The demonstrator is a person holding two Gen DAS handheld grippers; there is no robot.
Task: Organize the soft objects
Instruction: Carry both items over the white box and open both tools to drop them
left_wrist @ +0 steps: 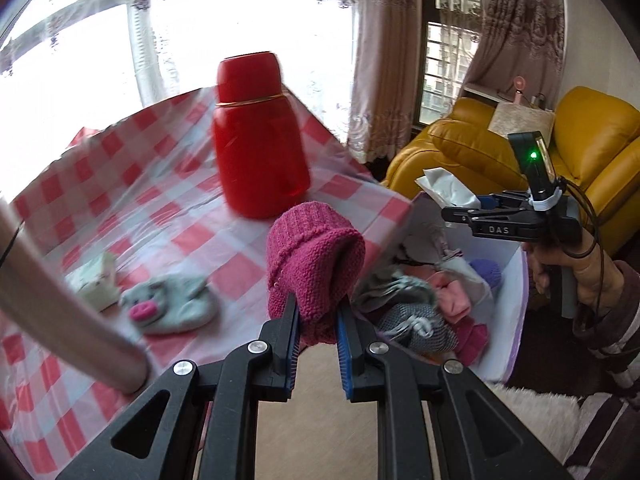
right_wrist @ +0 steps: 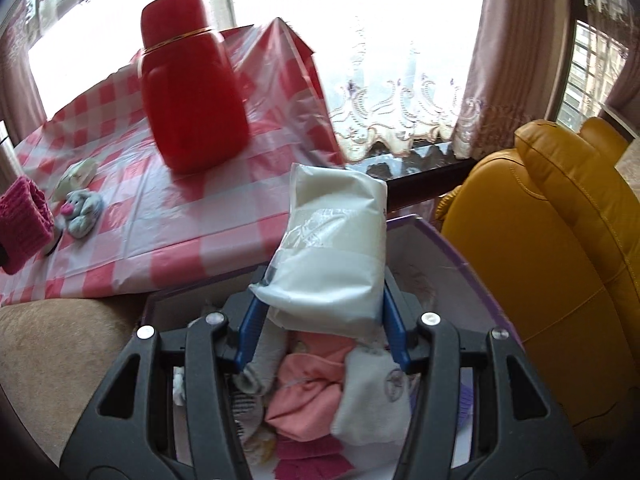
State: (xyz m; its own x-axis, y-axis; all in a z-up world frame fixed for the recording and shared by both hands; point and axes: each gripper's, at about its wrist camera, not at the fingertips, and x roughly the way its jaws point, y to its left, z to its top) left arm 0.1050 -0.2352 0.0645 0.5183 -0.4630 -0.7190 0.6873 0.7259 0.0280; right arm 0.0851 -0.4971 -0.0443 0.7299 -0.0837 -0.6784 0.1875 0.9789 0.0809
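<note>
Pink knit hat pinched, seemingly, between left tongs.

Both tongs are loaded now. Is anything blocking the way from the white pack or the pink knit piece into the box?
Nothing visible does. The white pack hangs in the right tongs right above the open box, which is already partly filled with soft items. The pink knit piece in the left tongs is beside the box's rim.

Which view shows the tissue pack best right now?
Right wrist: the tissue pack fills mid-frame, clamped in the right gripper over the box. Left wrist shows only a crumpled white end beyond that gripper.
</note>
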